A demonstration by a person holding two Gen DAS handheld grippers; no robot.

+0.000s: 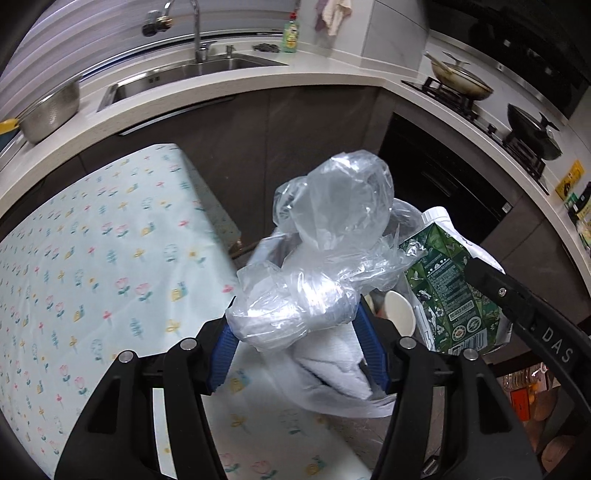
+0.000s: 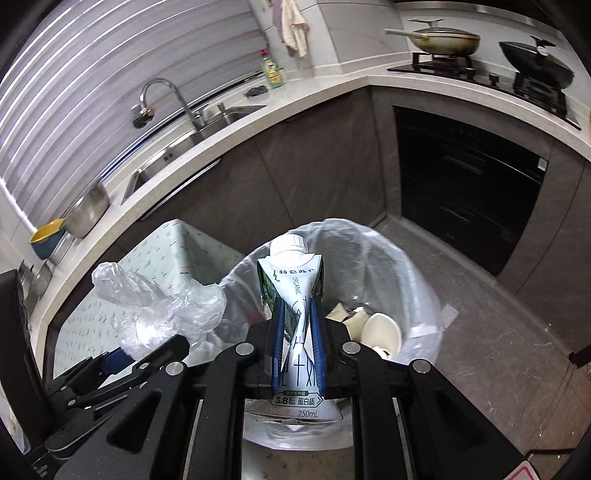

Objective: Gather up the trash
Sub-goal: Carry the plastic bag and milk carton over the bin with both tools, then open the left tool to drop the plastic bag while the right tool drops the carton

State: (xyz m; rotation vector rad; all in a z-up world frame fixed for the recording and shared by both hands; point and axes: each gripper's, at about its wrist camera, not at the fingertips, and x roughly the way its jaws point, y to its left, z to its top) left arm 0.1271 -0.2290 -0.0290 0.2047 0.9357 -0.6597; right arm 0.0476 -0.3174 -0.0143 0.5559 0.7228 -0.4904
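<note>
My left gripper [image 1: 295, 321] is shut on a crumpled clear plastic bag [image 1: 332, 229] with a white paper towel [image 1: 332, 369] bundled in it, held past the table's right edge. The bag also shows in the right wrist view [image 2: 155, 302]. My right gripper [image 2: 298, 306] is shut on a flattened green and white milk carton [image 2: 293, 280], held over the trash bin [image 2: 424, 295] lined with a clear bag. The carton shows at the right in the left wrist view [image 1: 450, 288]. A white paper cup [image 2: 384, 332] lies in the bin.
A table with a floral cloth [image 1: 92, 258] is at the left. Behind runs a kitchen counter with a sink [image 1: 192, 70], a metal bowl [image 1: 51, 107] and a green bottle [image 1: 291, 35]. Pans sit on the stove [image 2: 443, 40] above a dark oven [image 2: 461, 184].
</note>
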